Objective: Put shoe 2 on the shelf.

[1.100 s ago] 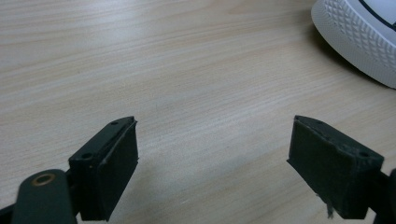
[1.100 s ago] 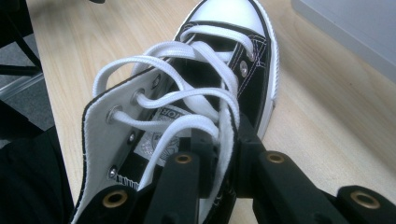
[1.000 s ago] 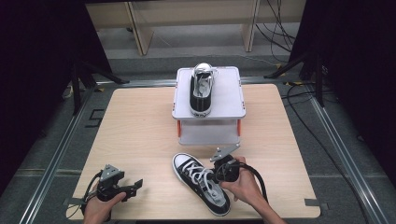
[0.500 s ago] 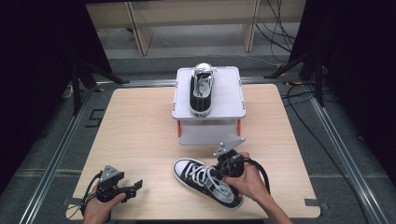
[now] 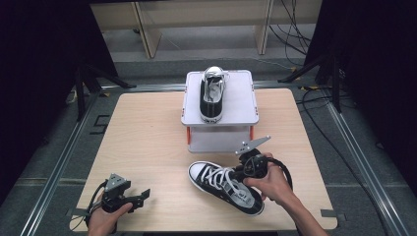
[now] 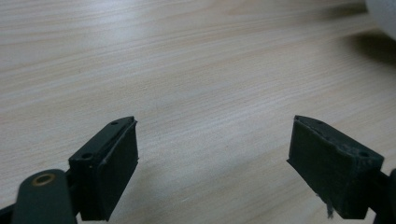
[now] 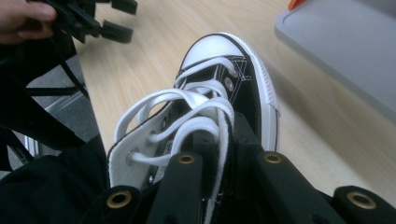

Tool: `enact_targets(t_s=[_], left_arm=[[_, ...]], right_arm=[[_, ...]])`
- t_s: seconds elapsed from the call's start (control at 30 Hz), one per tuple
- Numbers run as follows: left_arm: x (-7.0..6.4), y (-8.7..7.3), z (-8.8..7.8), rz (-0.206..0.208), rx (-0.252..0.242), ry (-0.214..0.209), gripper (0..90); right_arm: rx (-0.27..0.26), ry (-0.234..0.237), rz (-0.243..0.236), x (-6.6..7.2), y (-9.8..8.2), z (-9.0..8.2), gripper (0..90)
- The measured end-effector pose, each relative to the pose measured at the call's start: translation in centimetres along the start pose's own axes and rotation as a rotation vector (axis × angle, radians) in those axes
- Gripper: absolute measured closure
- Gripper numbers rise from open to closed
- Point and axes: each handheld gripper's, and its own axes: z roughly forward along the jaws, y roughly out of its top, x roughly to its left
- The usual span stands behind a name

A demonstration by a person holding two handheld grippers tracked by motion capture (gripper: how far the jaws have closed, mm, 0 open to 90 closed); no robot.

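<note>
Sneaker (image 7: 219,93) | right fingers (image 7: 212,154) clenched on its side | left fingers (image 6: 109,168) spread, empty

Two sneakers (image 5: 225,187) (image 5: 212,93), one grey box (image 5: 241,105), two claws (image 5: 141,196) (image 5: 241,173), one table (image 5: 147,137)

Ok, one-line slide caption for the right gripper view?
Right gripper shut on the side wall of a black-and-white lace-up canvas sneaker above the wooden table.
</note>
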Motion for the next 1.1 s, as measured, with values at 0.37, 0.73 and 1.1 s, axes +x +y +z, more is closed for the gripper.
enact_targets(t_s=[0.37, 0.73, 1.1], left_arm=[[0.1, 0.0, 0.0, 0.008, 0.002, 0.009, 15.3], [0.0, 0.0, 0.0, -0.002, 0.0, 0.002, 15.3], [-0.1, 0.0, 0.0, -0.009, 0.003, 0.002, 15.3]], right_arm=[[-0.062, -0.019, -0.009, -0.4, 1.3, -5.7, 84.9], [-0.153, -0.093, 0.0, -1.0, 2.0, -13.0, 84.9], [-0.221, -0.167, 0.049, -2.6, 3.1, -18.2, 85.0]])
